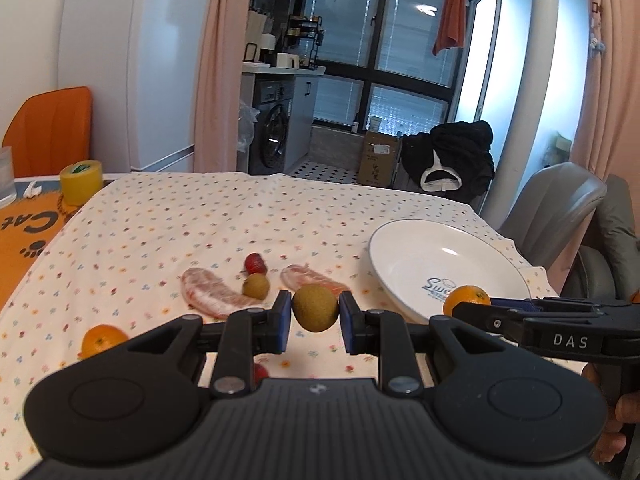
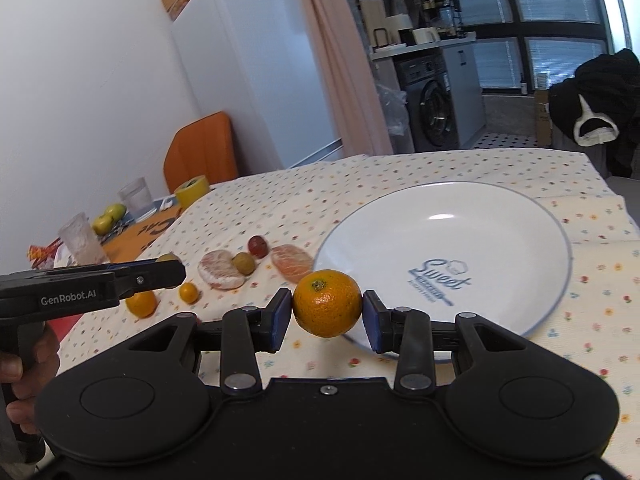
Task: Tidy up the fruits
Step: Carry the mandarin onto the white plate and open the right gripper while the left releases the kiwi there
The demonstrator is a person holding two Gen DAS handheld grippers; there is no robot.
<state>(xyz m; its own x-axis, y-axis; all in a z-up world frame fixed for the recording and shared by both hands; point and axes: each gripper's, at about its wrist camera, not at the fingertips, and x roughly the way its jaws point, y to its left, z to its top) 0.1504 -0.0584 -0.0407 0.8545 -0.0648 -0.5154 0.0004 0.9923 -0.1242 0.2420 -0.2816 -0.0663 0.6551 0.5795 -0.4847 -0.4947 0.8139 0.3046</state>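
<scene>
My left gripper (image 1: 315, 314) is shut on a round brown-green fruit (image 1: 315, 307) and holds it above the flowered tablecloth (image 1: 160, 232). My right gripper (image 2: 327, 314) is shut on a mandarin (image 2: 327, 303) at the near rim of the white plate (image 2: 460, 216), which has nothing on it. In the left wrist view the right gripper (image 1: 464, 310) reaches in from the right with the mandarin (image 1: 466, 299) beside the plate (image 1: 420, 256). On the cloth lie two peeled pomelo segments (image 2: 220, 270) (image 2: 291, 261), a small brown fruit (image 2: 244, 263), a red fruit (image 2: 258, 246) and two oranges (image 2: 141, 303) (image 2: 188, 292).
A yellow tape roll (image 1: 81, 181), two glasses (image 2: 82, 238) and green apples (image 2: 108, 216) stand on the orange mat (image 1: 24, 232) at the table's left end. A grey chair (image 1: 560, 208) stands past the plate. An orange chair (image 1: 52, 132) and a white fridge are behind.
</scene>
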